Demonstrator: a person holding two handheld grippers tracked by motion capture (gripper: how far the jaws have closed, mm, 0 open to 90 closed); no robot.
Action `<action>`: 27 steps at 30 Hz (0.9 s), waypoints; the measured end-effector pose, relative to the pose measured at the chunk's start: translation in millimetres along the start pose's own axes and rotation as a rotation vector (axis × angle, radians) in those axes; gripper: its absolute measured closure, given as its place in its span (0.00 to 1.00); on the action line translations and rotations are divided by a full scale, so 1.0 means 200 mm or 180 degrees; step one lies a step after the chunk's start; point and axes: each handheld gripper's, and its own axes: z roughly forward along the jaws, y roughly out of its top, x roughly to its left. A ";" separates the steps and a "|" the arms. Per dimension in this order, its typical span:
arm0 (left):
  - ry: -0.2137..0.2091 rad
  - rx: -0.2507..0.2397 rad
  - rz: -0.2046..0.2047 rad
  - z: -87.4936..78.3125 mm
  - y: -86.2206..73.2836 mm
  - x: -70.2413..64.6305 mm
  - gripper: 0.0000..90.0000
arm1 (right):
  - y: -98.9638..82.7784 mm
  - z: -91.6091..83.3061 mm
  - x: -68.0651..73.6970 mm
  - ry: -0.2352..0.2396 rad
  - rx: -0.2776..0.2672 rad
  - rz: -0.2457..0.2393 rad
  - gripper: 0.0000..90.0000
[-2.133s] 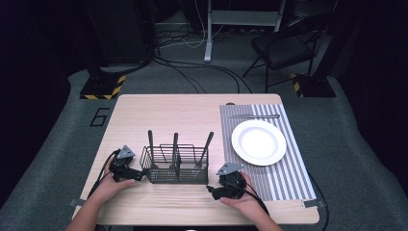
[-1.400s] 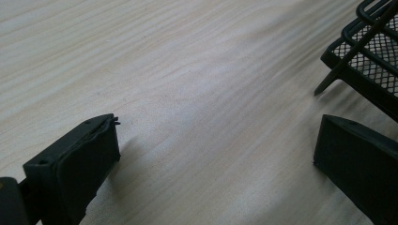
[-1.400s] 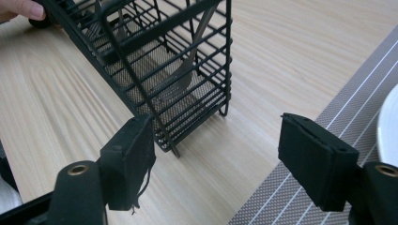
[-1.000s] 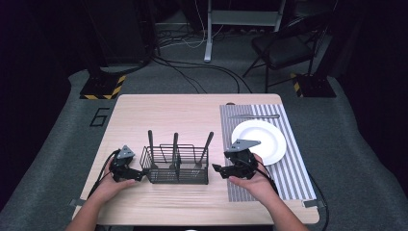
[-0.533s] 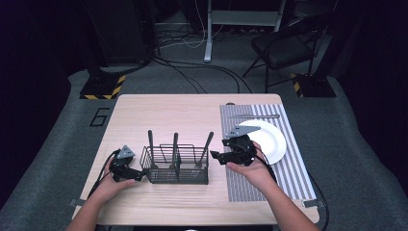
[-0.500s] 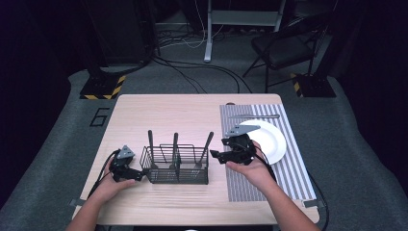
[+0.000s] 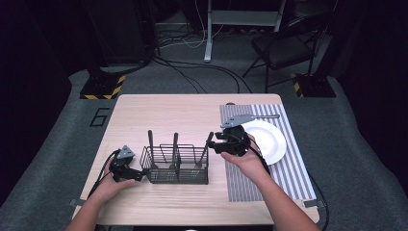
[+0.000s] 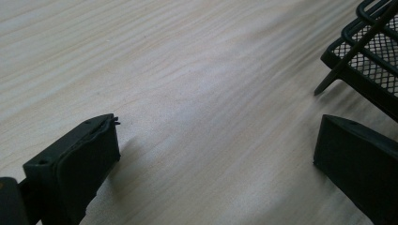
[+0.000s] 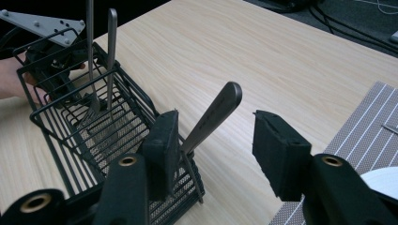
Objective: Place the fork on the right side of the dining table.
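Right gripper view: right gripper [image 9: 213,157] fingers spread, bracketing slanted steel utensil handle [image 9: 213,115] in black wire-mesh caddy [image 9: 101,136] on pale wood worktop [image 9: 263,61]. Advice: centre handle, close, lift along its tilt. Left gripper [image 8: 211,164] agape beside caddy.
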 end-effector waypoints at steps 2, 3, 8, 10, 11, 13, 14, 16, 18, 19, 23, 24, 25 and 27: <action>0.0002 -0.0003 0.0001 0.00 0.00 0.00 0.00 | 0.01 0.01 0.00 0.0003 -0.0027 0.0011 0.62; 0.0000 0.0001 0.0000 0.00 0.00 0.00 0.00 | 0.02 0.01 0.00 0.0004 -0.0040 0.0010 0.64; -0.0002 -0.0001 -0.0006 0.00 0.00 0.00 0.00 | 0.04 0.01 0.00 0.0047 -0.0066 0.0040 0.72; -0.0001 0.0001 -0.0001 0.00 0.00 0.00 0.00 | 0.05 0.01 0.01 0.0044 -0.0060 0.0028 0.74; 0.0000 -0.0001 -0.0002 0.00 0.00 0.00 0.00 | 0.06 0.01 0.01 0.0033 -0.0063 0.0011 0.76; 0.0000 0.0000 0.0000 0.00 0.00 0.00 0.00 | 0.06 0.01 0.01 0.0052 -0.0074 0.0033 0.80; 0.0002 -0.0003 -0.0001 0.00 0.00 0.00 0.00 | 0.06 0.01 0.01 0.0065 -0.0072 0.0056 0.81; -0.0003 -0.0001 -0.0007 0.00 0.00 0.00 0.00 | 0.07 0.01 0.01 0.0085 -0.0071 0.0054 0.83; 0.0000 0.0000 -0.0001 0.00 0.00 0.00 0.00 | 0.07 0.01 0.01 0.0097 -0.0074 0.0033 0.86; 0.0001 -0.0001 0.0000 0.00 0.00 0.00 0.00 | 0.08 0.00 0.01 0.0111 -0.0081 0.0041 0.86; 0.0000 0.0000 -0.0003 0.00 0.00 0.00 0.00 | 0.08 -0.01 0.03 0.0189 -0.0110 0.0029 0.90; -0.0001 0.0013 0.0019 0.00 0.00 0.00 0.00 | 0.09 -0.01 0.04 0.0221 -0.0124 -0.0002 0.90; -0.0001 0.0013 0.0020 0.00 0.00 0.00 0.00 | 0.09 -0.02 0.05 0.0241 -0.0128 -0.0007 0.91; 0.0001 -0.0001 0.0001 0.00 0.00 0.00 0.00 | 0.10 -0.02 0.07 0.0276 -0.0136 -0.0044 0.92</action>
